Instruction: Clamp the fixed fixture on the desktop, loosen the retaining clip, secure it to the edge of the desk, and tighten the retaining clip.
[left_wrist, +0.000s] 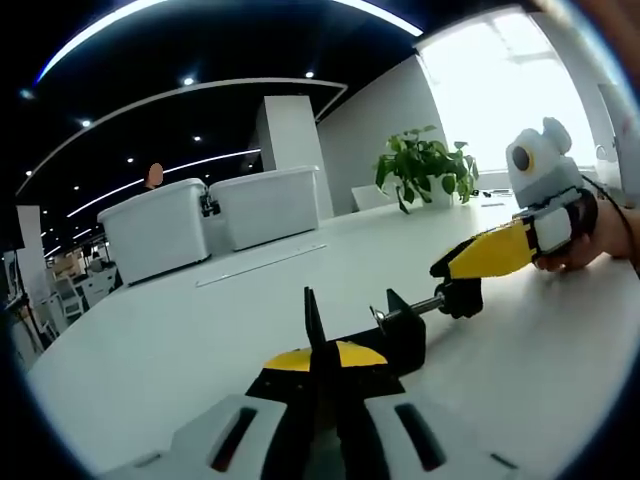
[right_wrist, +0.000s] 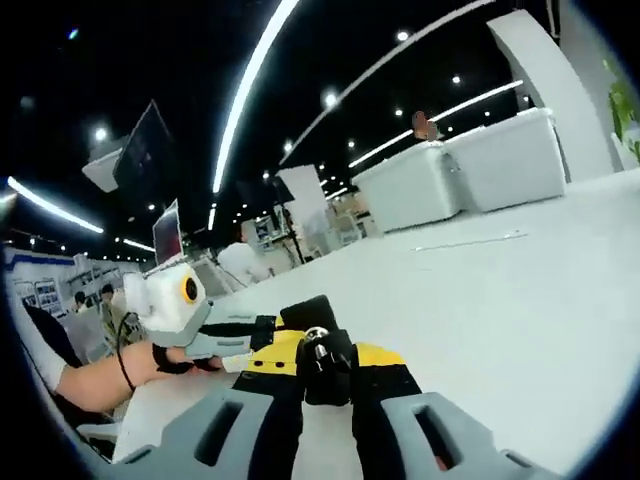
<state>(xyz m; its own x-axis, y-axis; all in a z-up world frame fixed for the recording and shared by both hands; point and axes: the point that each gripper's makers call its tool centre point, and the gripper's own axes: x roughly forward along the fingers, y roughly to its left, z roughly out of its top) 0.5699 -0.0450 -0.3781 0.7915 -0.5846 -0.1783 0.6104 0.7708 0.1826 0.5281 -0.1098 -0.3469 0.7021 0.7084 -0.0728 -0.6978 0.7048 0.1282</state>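
A black clamp fixture (left_wrist: 400, 335) stands over the white table (left_wrist: 180, 340), its C-shaped body pinched between the yellow-tipped jaws of my left gripper (left_wrist: 325, 360), which is shut on it. The clamp's screw runs to the right and ends in a black knob (left_wrist: 462, 298). My right gripper (left_wrist: 447, 270), held by a hand, reaches in from the right and is closed on that knob. In the right gripper view the knob (right_wrist: 318, 345) sits between the jaws of the right gripper (right_wrist: 325, 372), and the left gripper (right_wrist: 262, 348) comes in from the left.
Two white storage bins (left_wrist: 160, 225) (left_wrist: 268, 205) and a potted plant (left_wrist: 425, 170) stand at the far side of the table. A thin strip (left_wrist: 260, 265) lies on the tabletop. The table edge (right_wrist: 150, 400) is near the person's forearm (right_wrist: 95, 385).
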